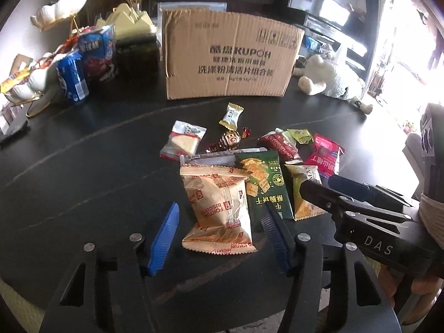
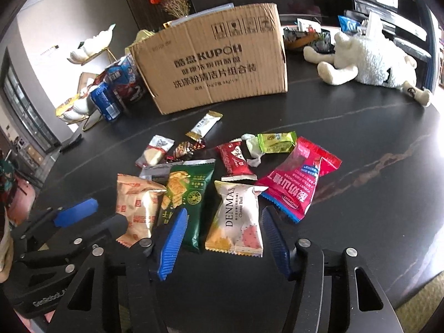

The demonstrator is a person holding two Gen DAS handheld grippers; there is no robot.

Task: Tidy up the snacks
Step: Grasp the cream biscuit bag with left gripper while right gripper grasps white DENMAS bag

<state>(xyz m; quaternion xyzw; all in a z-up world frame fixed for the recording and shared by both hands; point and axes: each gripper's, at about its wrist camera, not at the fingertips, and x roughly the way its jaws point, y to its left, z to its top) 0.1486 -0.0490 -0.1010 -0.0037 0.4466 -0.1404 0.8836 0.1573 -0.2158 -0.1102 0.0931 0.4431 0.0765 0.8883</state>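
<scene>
- Dark table [image 1: 83, 180], cardboard box [image 1: 230, 55] behind the snack heap.
- Left gripper [image 1: 219, 236] spread wide around biscuit packet [image 1: 219, 208]; right gripper [image 2: 222, 238] spread, empty, over cheese-ball packet [image 2: 238, 219].
- Risk: overlapping green cracker pack [image 2: 186, 197] gets snagged too.

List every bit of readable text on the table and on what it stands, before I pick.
"KUPOH": cardboard box; its Chinese lines beneath are too blurred to quote.
"DENMA" and "Cheese Ball": white packet.
"FORTUNE BISCUIT" (partly legible, upside down): beige packet.
"DAS": right gripper body.
Pink packet, green packet, blue cartons: too blurred.
</scene>
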